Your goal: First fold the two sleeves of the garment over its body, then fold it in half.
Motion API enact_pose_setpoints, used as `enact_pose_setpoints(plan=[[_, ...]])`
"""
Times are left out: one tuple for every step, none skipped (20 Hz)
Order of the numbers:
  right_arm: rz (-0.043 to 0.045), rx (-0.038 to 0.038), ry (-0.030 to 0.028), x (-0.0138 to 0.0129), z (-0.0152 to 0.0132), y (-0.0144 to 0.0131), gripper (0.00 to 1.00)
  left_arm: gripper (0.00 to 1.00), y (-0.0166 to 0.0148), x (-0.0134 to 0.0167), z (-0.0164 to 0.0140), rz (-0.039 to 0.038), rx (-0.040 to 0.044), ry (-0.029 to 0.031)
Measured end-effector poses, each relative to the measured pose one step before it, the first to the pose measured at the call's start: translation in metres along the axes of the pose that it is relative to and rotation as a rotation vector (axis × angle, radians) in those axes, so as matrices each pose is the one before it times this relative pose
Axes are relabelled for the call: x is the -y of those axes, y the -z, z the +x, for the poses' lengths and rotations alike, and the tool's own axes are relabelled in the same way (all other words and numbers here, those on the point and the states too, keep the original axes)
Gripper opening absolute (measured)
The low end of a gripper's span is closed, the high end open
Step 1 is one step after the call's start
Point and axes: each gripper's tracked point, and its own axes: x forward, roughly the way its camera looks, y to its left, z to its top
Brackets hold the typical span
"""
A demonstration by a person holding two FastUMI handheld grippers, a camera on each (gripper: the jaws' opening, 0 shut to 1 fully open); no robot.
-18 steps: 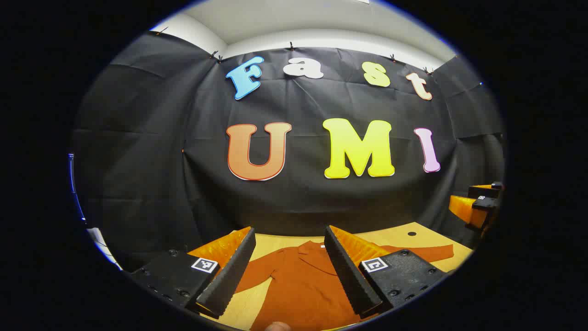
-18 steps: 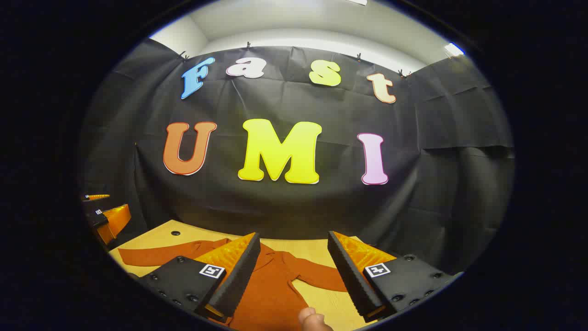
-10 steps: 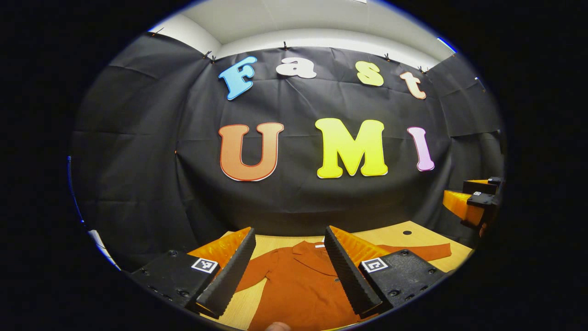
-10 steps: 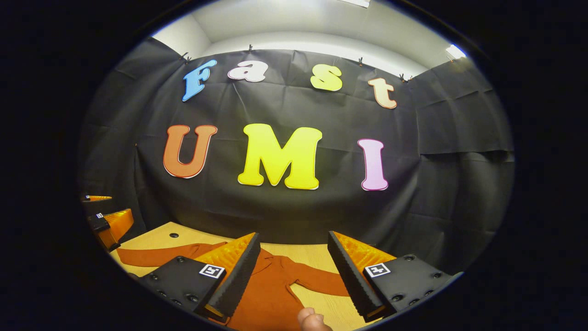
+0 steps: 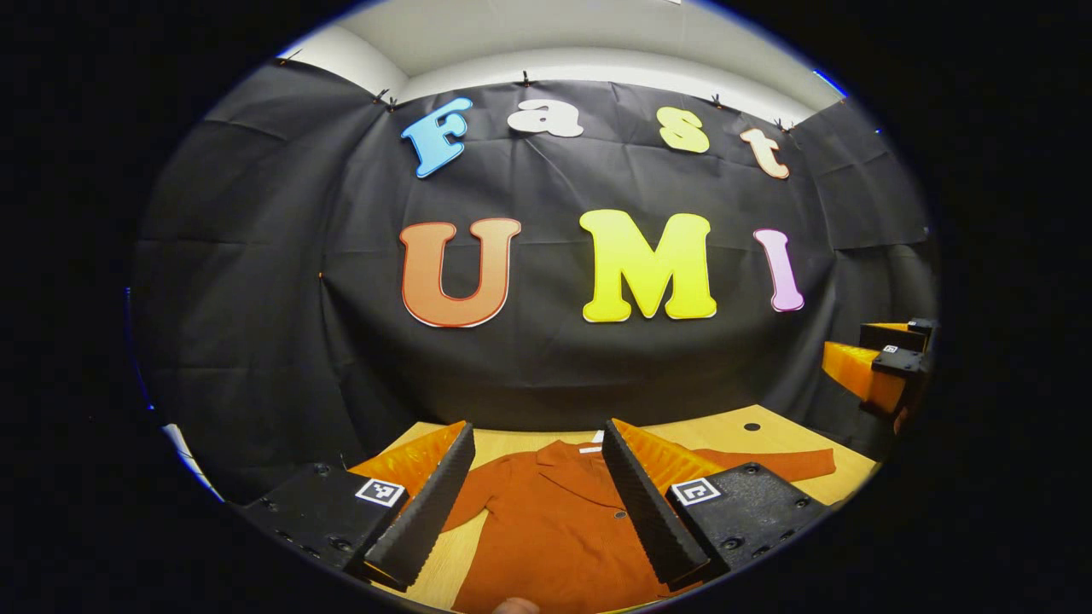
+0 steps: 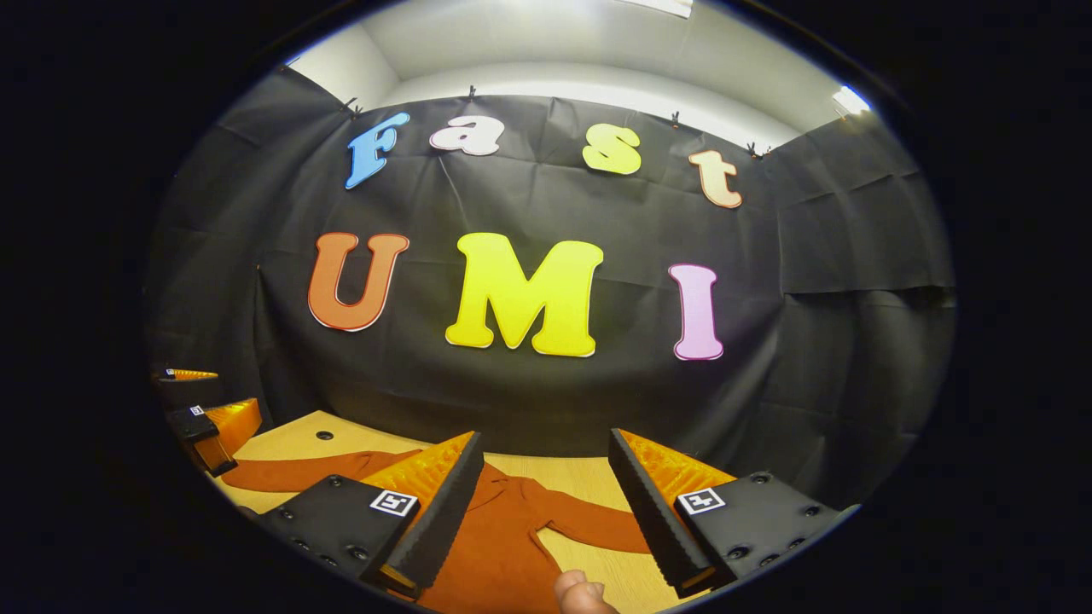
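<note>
Nothing is folded yet. The garment [image 5: 554, 529] lies flat on the table [image 5: 725, 431], far end near the wall, both sleeves spread out left and right. My left gripper [image 5: 537, 495] and right gripper [image 6: 546, 503] hang above it, released and empty.

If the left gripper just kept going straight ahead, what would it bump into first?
Probably the black cloth wall behind the table. The open left gripper points forward above the orange garment, though depth is hard to judge.
</note>
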Motion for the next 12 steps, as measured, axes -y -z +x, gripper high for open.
enact_pose_setpoints(plan=[[0.00468, -0.0048, 0.0005, 0.0005, -0.00092, 0.00118, 0.95, 0.98, 0.00324, 0.00075, -0.00041, 0.00258, -0.00894, 0.00031], [0.00655, 0.00636, -0.00758, -0.00185, -0.0009, -0.00291, 0.95, 0.97, 0.00391, -0.00014, 0.00015, 0.00156, -0.0071, -0.00279], [-0.00376, 0.00609, 0.00334, -0.0001, 0.0001, -0.0012, 0.94, 0.98, 0.00231, -0.00044, -0.00051, -0.00105, -0.00787, -0.00093], [-0.00746, 0.00237, 0.00345, 0.00186, -0.00077, -0.00094, 0.96, 0.98, 0.00203, 0.00048, 0.00019, -0.00385, -0.00467, 0.00015], [-0.00256, -0.00128, -0.00009, 0.00041, 0.00008, 0.00144, 0.96, 0.98, 0.00242, -0.00128, -0.00079, -0.00224, -0.00574, -0.00085], [0.00077, -0.00475, 0.00013, -0.00071, -0.00024, 0.0014, 0.95, 0.98, 0.00104, 0.00091, -0.00069, -0.00083, -0.00229, 0.00081], [0.00059, -0.00161, 0.00182, 0.00072, -0.00026, 0.0014, 0.94, 0.98, 0.0006, 0.00086, 0.00031, 0.00085, -0.00188, 0.00231], [-0.00189, -0.0004, 0.00169, 0.00041, 0.00064, -0.00086, 0.95, 0.98, 0.00056, 0.00018, 0.00064, 0.00265, 0.00025, -0.00112], [-0.00109, 0.00183, 0.00208, 0.00073, -0.00047, 0.00048, 0.95, 0.98, 0.00125, 0.0, -0.00014, 0.00131, -0.00173, 0.00127], [0.00075, 0.00215, 0.00104, 0.00098, -0.00043, -0.00138, 0.95, 0.97, 0.00095, 0.0005, 0.00095, 0.00048, -0.00328, 0.00183], [0.00098, 0.00192, 0.00144, -0.00019, -0.00015, -0.00033, 0.95, 0.97, 0.0013, 0.0, -0.00056, -0.00025, -0.00178, 0.00142], [-0.00199, -0.00009, 0.00391, 0.00058, -0.00024, -0.00091, 0.95, 0.98, 0.00038, 0.00152, 0.00092, 0.00076, -0.00213, 0.00393]])
